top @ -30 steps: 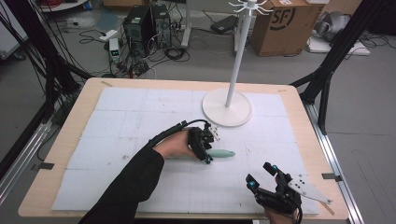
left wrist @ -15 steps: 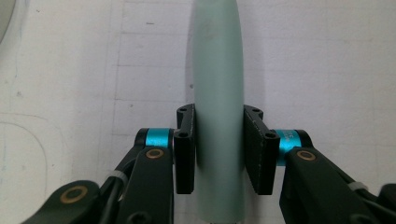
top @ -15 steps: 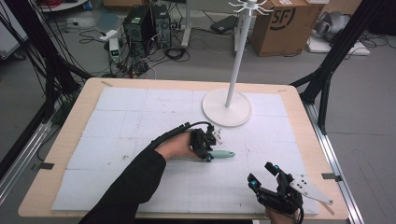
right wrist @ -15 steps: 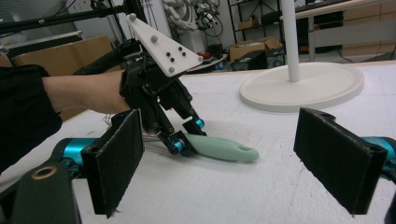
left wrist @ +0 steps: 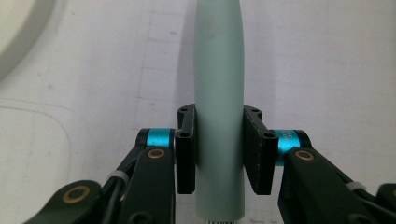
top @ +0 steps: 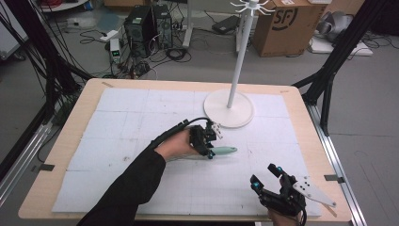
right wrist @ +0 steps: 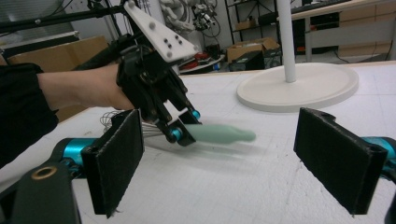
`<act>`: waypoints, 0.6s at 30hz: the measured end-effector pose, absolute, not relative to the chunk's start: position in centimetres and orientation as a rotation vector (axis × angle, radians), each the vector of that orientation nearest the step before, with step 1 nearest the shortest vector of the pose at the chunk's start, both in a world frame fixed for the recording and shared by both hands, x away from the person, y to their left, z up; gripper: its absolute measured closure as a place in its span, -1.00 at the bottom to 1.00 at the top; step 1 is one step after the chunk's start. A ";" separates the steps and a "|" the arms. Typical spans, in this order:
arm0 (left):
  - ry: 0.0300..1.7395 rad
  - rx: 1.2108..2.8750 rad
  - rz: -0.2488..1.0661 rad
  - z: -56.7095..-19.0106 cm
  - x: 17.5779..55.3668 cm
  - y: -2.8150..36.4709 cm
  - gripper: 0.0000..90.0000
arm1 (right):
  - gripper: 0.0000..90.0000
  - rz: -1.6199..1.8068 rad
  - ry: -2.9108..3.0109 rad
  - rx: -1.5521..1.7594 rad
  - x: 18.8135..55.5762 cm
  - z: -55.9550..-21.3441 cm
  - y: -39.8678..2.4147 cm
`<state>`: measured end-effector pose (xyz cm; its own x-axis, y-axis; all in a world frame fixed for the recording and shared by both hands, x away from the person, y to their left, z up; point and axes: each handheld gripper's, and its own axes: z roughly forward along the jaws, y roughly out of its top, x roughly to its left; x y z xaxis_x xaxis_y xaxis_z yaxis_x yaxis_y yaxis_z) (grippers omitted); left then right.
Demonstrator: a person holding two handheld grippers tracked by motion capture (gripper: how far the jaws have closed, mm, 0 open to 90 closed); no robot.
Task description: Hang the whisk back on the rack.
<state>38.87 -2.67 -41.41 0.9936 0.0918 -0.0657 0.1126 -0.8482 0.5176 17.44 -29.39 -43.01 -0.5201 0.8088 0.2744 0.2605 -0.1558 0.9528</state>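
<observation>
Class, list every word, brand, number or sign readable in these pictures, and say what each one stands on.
"SF": printed large, inside a round mark, on the side of the brown cardboard box on the floor beyond the table.
Nothing else is readable: the pale green handle carries no lettering.

A lab — computer towers point(top: 149, 26), floor cables point(top: 176, 52), cardboard box point(top: 282, 23).

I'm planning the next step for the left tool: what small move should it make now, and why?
Probably a short, straight lift. The left tool has just closed on the pale green handle, and its pads press both sides. The handle lies flat on the white mat, near the stand's round base. Raising it a little would test the grip before carrying it anywhere. The right tool stands open, apart.
</observation>
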 end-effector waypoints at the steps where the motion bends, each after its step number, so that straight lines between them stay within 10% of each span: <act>1: 0.148 2.573 -0.062 -41.1 39.0 -2.5 0.54 | -0.67 1.719 1.688 1.212 17.4 -43.0 -29.4; 18: 0.217 2.302 -0.060 -35.5 39.3 0.4 0.54 | -0.67 1.703 1.685 1.225 17.5 -43.2 -29.4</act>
<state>39.27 0.44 -35.46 0.9841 0.1376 -0.1124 0.1758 -0.6614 0.7291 17.51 -29.41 -43.16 -0.5062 0.8177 0.2742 0.2653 -0.1549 0.9516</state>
